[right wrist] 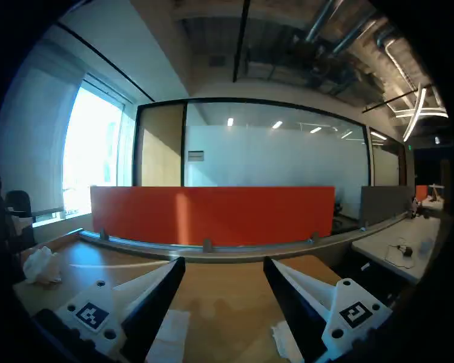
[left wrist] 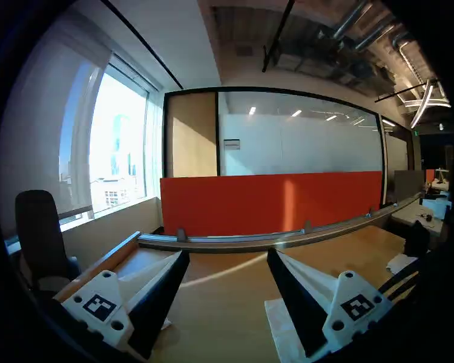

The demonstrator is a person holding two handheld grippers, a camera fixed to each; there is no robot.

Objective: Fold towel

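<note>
- the left gripper [left wrist: 227, 254] hangs low over the wooden bench [left wrist: 227, 302]. its two fingers [left wrist: 160, 296] are spread wide with bare wood between them, released and grasping nothing.
- in the left gripper view the towel [left wrist: 280, 327], white and flat, lies on the bench at the lower right of the frame, partly hidden under the right-hand finger.
- a sliver of white also shows beside the left-hand finger near the bottom edge; whether it is the same cloth cannot be told.
- a small white scrap [left wrist: 401, 263] lies on the bench at the far right; what it is cannot be told.
- an orange divider [left wrist: 269, 202] stands across the middle of the frame behind the bench's back rail. a bright window [left wrist: 115, 151] fills the left, and a black chair [left wrist: 39, 236] stands at the lower left.
- the right gripper [right wrist: 224, 261] also sits low over the bench [right wrist: 227, 302], with its fingers [right wrist: 154, 302] parted and released, nothing between them.
- in the right gripper view, flat white towel cloth [right wrist: 172, 330] lies at the bottom of the frame just inside the left-hand finger. a second white patch shows by the right-hand finger at the lower middle, and whether the two join cannot be told.
- a crumpled white wad [right wrist: 39, 266] rests on the bench at the left of the frame, well apart from the fingers.
- the orange divider [right wrist: 212, 215] runs across the centre, and a pale neighbouring desk [right wrist: 402, 239] sits at the right.
</note>
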